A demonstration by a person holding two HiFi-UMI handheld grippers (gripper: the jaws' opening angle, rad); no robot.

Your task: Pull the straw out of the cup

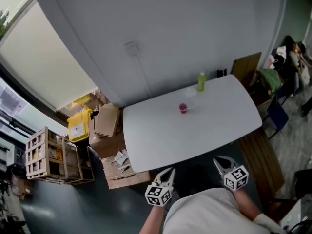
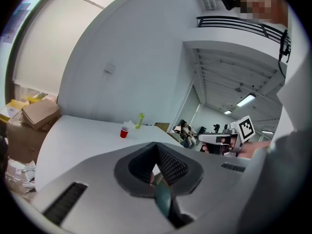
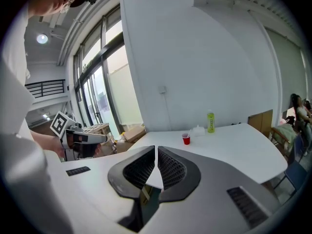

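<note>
I hold both tools low, short of the near edge of the white table (image 1: pixel 161 135). In its own view the left gripper (image 2: pixel 156 145) has its ribbed pads pressed together with nothing between them. The right gripper (image 3: pixel 156 149) is clenched the same way, tips meeting on no object. From the head view both sit close to my body, the left one (image 1: pixel 169 171) and the right one (image 1: pixel 218 161) a little apart from each other.

The red cup (image 1: pixel 183 108) stands upright on the far half of the table, well apart from both tools. In the right gripper view a thin pale straw (image 3: pixel 188 133) pokes out of the cup (image 3: pixel 186 139), leaning slightly to the right. In the head view I cannot make the straw out. A green bottle (image 1: pixel 201 81) stands upright near the cup, closer to the wall, with a clear plastic item (image 3: pixel 197 129) just beside it.

On the floor left of the table lie cardboard boxes (image 1: pixel 107 121), a yellow box (image 1: pixel 79 126) and a wooden crate (image 1: pixel 44 155)
</note>
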